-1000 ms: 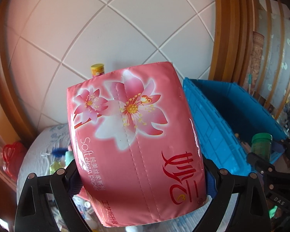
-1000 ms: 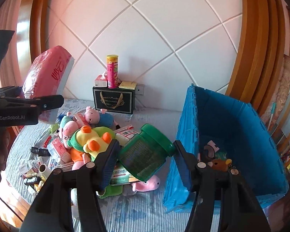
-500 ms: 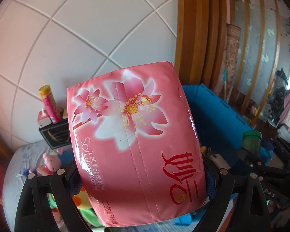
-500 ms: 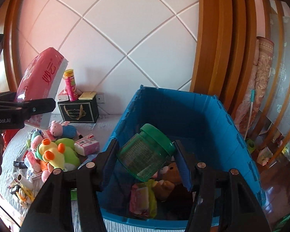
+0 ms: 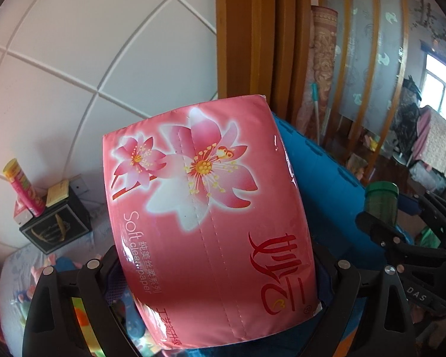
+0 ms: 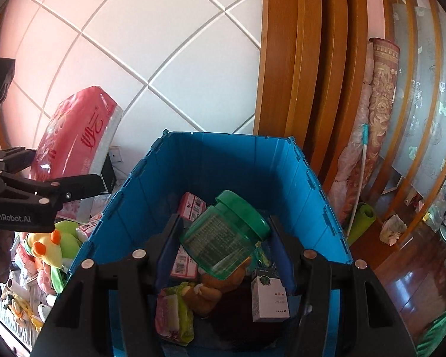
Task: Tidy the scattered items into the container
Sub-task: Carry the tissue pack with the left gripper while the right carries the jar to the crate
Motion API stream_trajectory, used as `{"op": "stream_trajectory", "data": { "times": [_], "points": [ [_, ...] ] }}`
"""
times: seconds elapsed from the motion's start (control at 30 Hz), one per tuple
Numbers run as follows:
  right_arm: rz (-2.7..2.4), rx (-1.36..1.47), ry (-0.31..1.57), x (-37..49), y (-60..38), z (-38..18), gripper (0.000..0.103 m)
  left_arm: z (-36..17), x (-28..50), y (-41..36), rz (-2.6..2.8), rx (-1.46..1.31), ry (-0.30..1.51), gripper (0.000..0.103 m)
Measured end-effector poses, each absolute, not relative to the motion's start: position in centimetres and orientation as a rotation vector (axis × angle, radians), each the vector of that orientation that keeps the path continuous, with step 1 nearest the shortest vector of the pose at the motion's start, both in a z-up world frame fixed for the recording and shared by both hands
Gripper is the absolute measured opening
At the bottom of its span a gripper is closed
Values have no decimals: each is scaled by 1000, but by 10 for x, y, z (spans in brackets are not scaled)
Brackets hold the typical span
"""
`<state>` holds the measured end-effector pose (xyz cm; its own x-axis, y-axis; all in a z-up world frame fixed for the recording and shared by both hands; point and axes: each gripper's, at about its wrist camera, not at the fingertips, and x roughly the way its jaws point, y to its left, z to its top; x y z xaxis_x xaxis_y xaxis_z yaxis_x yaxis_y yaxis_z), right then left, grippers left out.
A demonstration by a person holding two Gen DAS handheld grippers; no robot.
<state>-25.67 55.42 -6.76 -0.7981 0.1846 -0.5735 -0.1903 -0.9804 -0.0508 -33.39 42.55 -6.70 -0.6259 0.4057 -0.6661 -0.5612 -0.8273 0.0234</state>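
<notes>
My left gripper [image 5: 220,270] is shut on a pink tissue pack [image 5: 211,214] with flower print, held up in the air left of the blue crate [image 5: 327,196]. The pack also shows in the right wrist view [image 6: 74,136]. My right gripper [image 6: 223,238] is shut on a green lidded jar [image 6: 226,235], held tilted over the open blue crate [image 6: 282,154]. The jar also shows in the left wrist view [image 5: 382,202]. In the crate lie a brown plush toy [image 6: 214,288], a white box [image 6: 269,297], pink packets [image 6: 190,205] and a green-pink packet [image 6: 172,318].
Left of the crate, plush toys [image 6: 53,244] and small packets lie scattered on the patterned surface. A black box [image 5: 56,226] with a yellow-pink tube [image 5: 22,187] on it stands against the white padded wall. A wooden frame [image 6: 291,74] and rolled rugs [image 6: 377,113] stand behind the crate.
Both grippers have swung right with their loads. The jar went from over the scattered toys to over the crate's inside. The tissue pack has come closer to the crate.
</notes>
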Motion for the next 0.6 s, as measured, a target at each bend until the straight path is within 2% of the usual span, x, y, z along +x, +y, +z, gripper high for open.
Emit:
{"op": "stream_trajectory", "data": {
  "times": [0.37, 0.6],
  "points": [
    [2776, -933, 57, -273, 591, -80, 56, -73, -366, 474, 2384, -907, 352, 96],
    [2775, -941, 78, -311, 619, -78, 56, -79, -400, 493, 2400, -923, 357, 95]
  ]
}}
